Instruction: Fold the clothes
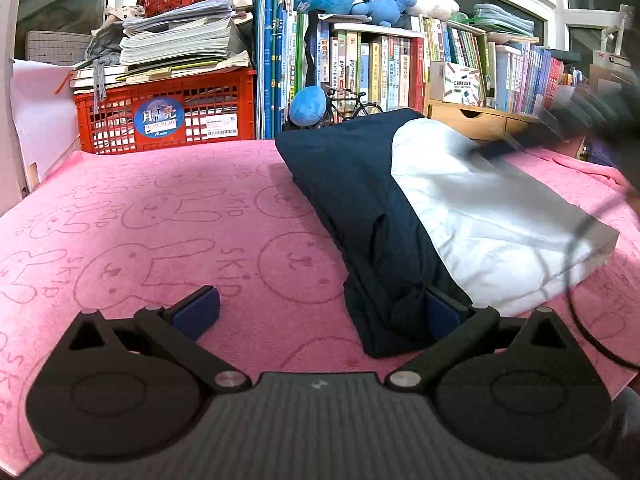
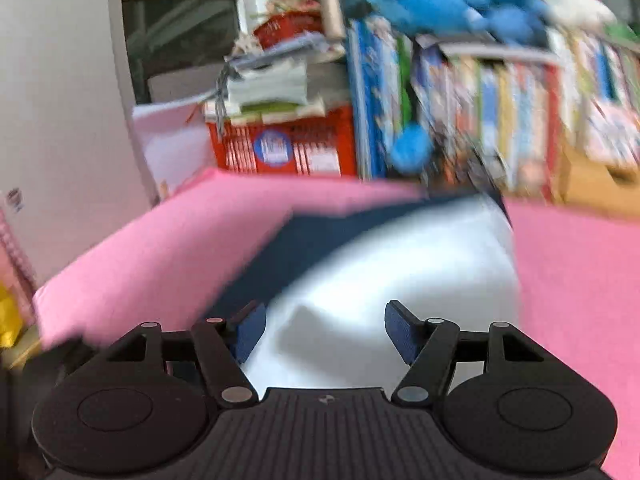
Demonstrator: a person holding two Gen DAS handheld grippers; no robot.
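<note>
While folded garment (image 1: pixel 400 216) lies on pink towel (image 1: pixel 160 220), left tongs (image 1: pixel 320 312), right tongs (image 2: pixel 324 332) both released.

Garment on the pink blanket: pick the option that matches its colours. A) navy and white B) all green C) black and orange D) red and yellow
A: the folded garment shows a navy part on the left and a white part on the right, lying on the pink blanket.
</note>
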